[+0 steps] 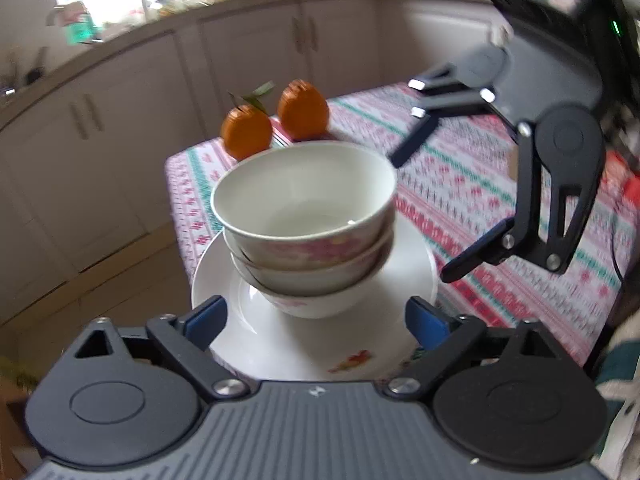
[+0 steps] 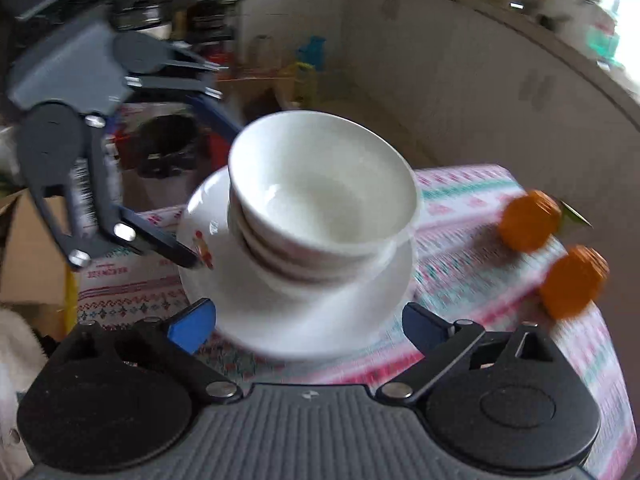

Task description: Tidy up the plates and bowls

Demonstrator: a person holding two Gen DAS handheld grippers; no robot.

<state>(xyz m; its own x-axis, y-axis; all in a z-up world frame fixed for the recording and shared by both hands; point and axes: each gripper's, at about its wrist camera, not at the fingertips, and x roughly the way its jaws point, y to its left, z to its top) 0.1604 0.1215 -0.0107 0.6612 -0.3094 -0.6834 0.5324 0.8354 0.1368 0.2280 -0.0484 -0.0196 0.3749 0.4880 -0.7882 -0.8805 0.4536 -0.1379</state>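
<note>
Three stacked bowls (image 1: 308,228) on one plate (image 1: 296,344).

A home kitchen: pale cabinets (image 1: 248,52) under a cluttered countertop (image 1: 132,20) curve beyond the left gripper (image 1: 316,320), with stacked bowls (image 1: 308,216) on a plate (image 1: 280,340) atop a patterned tablecloth (image 1: 460,184) just ahead.

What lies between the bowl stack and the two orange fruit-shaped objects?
Only bare patterned tablecloth between the bowl stack and the orange objects, clearest in the right wrist view.
</note>
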